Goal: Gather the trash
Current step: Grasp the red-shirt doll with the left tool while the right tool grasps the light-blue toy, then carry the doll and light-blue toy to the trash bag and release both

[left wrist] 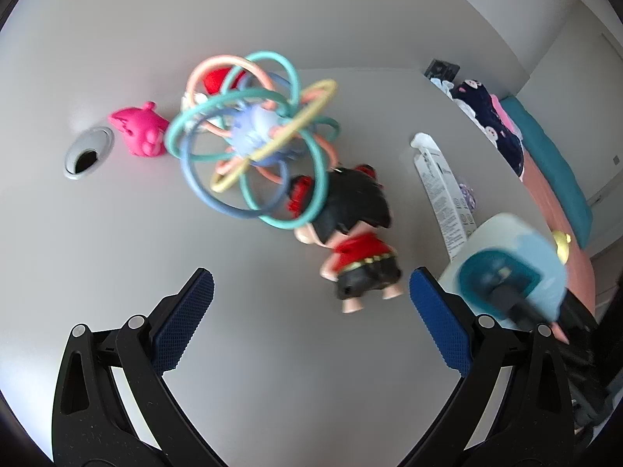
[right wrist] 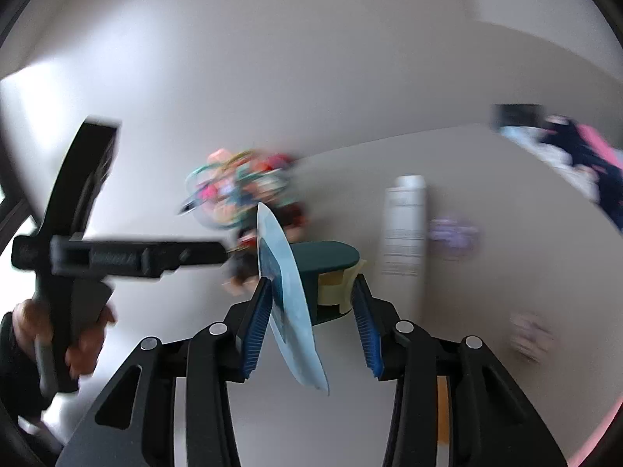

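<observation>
Right gripper (right wrist: 311,323) jaws part-open around a blister pack (right wrist: 290,303), grip unclear, left gripper (left wrist: 311,323) wide open and empty, white carton (left wrist: 444,198) print being blurred unreadable at centre right.

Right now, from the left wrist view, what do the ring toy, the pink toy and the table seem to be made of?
Ring toy: probably soft plastic or silicone; thin, smooth, pastel loops that bend around a pale core.
Pink toy: likely moulded rubber or plastic; one solid colour, slightly glossy.
Table: seemingly laminate; flat, matt grey, with a plastic-looking cable grommet.
</observation>
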Motion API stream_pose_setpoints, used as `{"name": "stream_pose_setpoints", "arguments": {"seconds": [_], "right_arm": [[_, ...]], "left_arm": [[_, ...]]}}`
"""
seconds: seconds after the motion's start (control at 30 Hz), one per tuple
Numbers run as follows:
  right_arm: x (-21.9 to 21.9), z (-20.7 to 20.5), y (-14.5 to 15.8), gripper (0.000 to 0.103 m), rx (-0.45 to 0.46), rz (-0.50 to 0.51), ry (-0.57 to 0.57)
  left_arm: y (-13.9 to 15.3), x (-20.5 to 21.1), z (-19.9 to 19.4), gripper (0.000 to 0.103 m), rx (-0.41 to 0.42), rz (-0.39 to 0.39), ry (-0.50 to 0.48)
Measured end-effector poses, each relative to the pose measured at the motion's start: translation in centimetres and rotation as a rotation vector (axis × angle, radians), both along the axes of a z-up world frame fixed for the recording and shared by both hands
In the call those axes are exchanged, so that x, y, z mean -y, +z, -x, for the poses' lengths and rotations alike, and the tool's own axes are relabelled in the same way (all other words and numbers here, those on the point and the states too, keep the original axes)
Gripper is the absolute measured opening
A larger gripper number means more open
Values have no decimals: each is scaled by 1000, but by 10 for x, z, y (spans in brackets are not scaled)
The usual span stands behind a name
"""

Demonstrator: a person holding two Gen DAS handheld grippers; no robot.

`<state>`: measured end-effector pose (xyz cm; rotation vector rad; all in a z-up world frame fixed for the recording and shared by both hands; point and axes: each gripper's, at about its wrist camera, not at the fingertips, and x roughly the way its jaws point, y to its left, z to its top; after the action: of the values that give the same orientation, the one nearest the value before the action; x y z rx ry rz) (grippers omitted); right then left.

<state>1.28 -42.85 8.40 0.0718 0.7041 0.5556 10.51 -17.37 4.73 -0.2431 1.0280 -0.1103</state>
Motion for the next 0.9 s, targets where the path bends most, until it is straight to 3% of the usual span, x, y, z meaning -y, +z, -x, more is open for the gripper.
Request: {"name": "stream_pose_setpoints", "arguments": {"seconds": [0.2, 0.3, 0.4, 0.5, 0.53, 0.63, 0.9], "right_arm": [[30, 9, 11, 44, 20, 18, -124], [31, 8, 10, 44, 20, 8, -152], [34, 11, 10, 43, 20, 11, -167], [31, 14, 6, 43, 20, 8, -180], [31, 15, 7, 43, 18, 1, -184], [34, 22, 9, 43, 23, -9, -195], [41, 51, 19, 43, 51, -32, -225]], "left_arm": [[-8, 27, -21, 96, 20, -69, 80], [-22, 27, -41, 81, -22, -69, 120], [-25, 31, -50, 75, -5, -84, 114], [-24, 33, -53, 58, 21, -93, 98], [-24, 32, -51, 52, 16, -88, 94], [-23, 27, -36, 47, 12, -14, 42], [-14, 26, 19, 46, 33, 38, -72]]}}
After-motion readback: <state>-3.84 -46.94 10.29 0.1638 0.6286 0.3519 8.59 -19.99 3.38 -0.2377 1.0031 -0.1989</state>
